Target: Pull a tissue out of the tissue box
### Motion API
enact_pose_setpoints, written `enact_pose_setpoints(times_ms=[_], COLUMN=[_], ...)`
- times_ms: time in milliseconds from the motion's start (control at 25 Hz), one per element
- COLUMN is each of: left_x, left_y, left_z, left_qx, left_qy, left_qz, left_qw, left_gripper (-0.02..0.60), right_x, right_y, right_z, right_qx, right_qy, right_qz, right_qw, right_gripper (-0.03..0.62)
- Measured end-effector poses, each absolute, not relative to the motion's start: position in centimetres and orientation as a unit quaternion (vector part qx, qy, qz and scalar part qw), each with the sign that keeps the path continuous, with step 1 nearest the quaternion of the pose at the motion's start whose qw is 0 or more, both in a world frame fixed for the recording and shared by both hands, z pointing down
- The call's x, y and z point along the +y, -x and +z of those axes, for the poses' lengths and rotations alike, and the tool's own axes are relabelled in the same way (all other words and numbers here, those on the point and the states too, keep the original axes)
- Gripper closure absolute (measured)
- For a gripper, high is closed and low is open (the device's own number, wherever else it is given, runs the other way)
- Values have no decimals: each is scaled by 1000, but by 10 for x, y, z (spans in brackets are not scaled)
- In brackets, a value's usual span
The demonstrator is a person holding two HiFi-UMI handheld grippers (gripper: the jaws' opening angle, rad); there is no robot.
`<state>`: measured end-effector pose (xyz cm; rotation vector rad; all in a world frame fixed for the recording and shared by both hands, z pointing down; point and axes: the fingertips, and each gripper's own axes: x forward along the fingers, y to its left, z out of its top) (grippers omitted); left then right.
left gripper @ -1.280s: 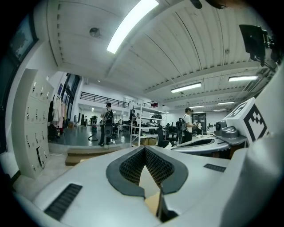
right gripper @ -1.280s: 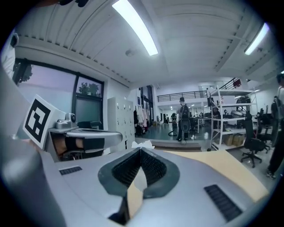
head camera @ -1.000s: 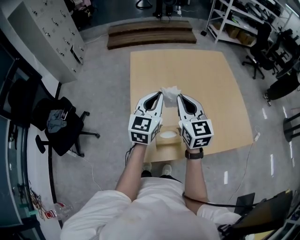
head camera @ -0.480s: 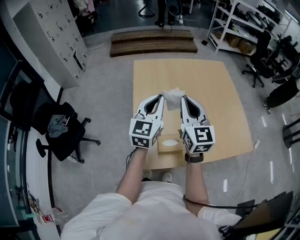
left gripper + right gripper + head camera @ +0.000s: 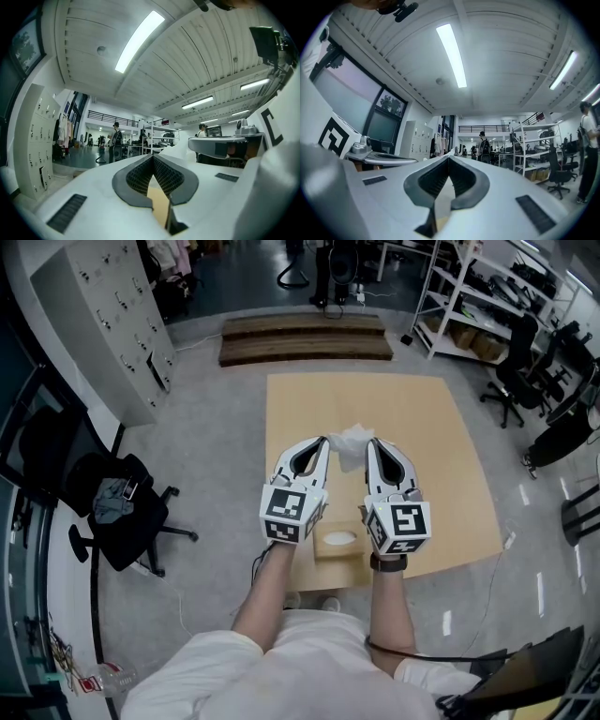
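A crumpled white tissue (image 5: 351, 441) hangs in the air above the tan wooden table (image 5: 422, 427), between the tips of my two grippers, which point level side by side. My right gripper (image 5: 368, 441) is shut, and a strip of the tissue (image 5: 440, 204) shows between its jaws. In the left gripper view the left gripper (image 5: 324, 440) also has its tips together. The tissue (image 5: 182, 149) lies just right of its tips, and whether they pinch it is unclear. The tan tissue box (image 5: 339, 543) sits on the table's near edge below the grippers, its oval slot up.
A black office chair (image 5: 117, 512) with clothes stands on the floor to the left, beside grey lockers (image 5: 103, 315). Wooden pallets (image 5: 305, 334) lie beyond the table. Shelving and more chairs (image 5: 511, 381) fill the right side.
Both grippers have risen a little with the tissue still between their tips. The tissue box has stayed on the table.
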<state>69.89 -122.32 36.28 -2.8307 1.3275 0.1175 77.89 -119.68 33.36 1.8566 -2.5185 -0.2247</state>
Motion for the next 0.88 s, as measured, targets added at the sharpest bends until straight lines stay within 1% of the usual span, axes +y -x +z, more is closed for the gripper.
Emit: enact_pose_setpoints(times_ms=[600, 880], left_x=[-1229, -1229], left_y=[-702, -709], left_z=[344, 348], left_qx=[426, 416], left_qy=[903, 908], left_qz=[56, 50], left_qw=[16, 15], left_gripper=[581, 581], right_x=[-1200, -1203], right_y=[-792, -795], right_z=[325, 328], right_qx=[-800, -800], right_qy=[-595, -596], right_qz=[-77, -73], right_qw=[-9, -11], right_gripper=[591, 591])
